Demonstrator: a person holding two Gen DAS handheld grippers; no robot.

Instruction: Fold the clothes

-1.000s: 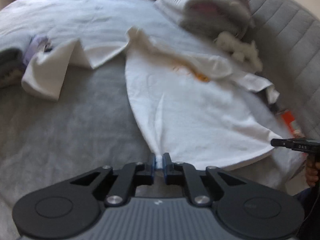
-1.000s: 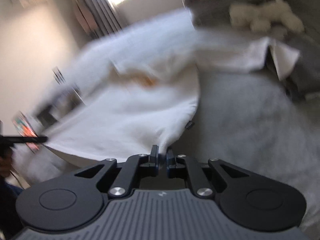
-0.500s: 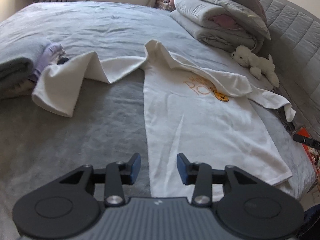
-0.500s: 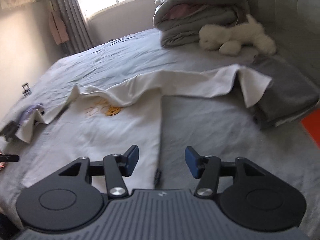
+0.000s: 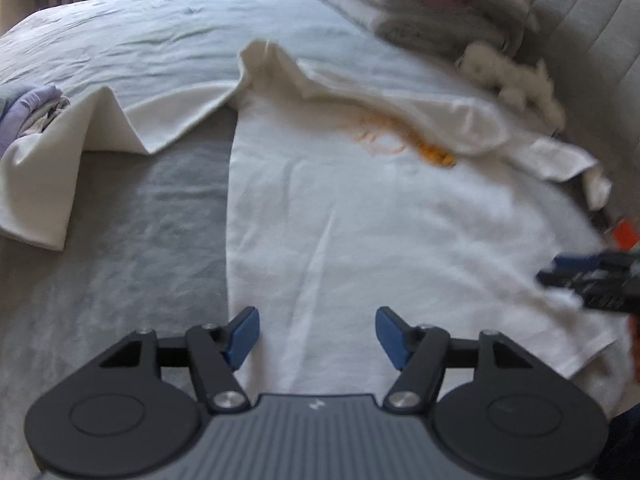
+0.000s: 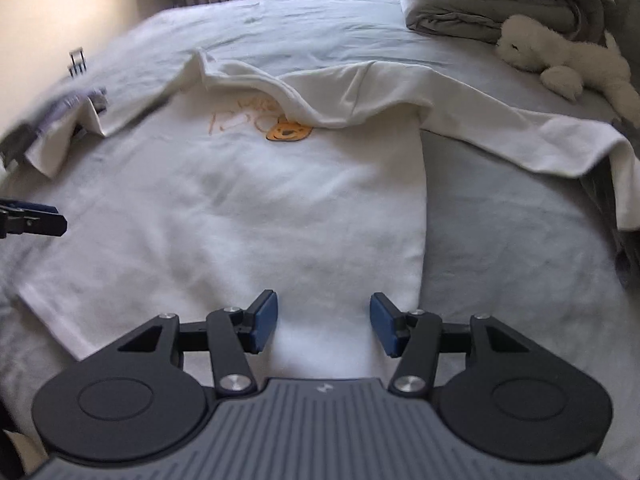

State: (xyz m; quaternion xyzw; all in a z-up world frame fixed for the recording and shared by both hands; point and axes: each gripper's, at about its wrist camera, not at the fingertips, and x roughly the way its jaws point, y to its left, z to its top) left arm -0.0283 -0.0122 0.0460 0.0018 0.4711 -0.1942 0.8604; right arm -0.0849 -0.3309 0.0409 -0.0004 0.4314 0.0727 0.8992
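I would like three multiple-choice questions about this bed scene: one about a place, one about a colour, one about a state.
1. Where does the plush toy lie?
A. on the shirt
B. beside the folded grey duvet
C. on the floor

2. What colour is the print on the white long-sleeved shirt?
A. orange
B. green
C. blue

3. How are the left gripper and the right gripper?
A. both shut on the hem
B. one open, one shut
C. both open

Answers: 1 B, it rests right next to the duvet; 2 A, the face is orange; 3 C, the blue pads stand apart.

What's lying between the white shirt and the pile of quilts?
In the right wrist view, mostly bare grey bedsheet separates shirt from quilts; a plush toy lies beside them.
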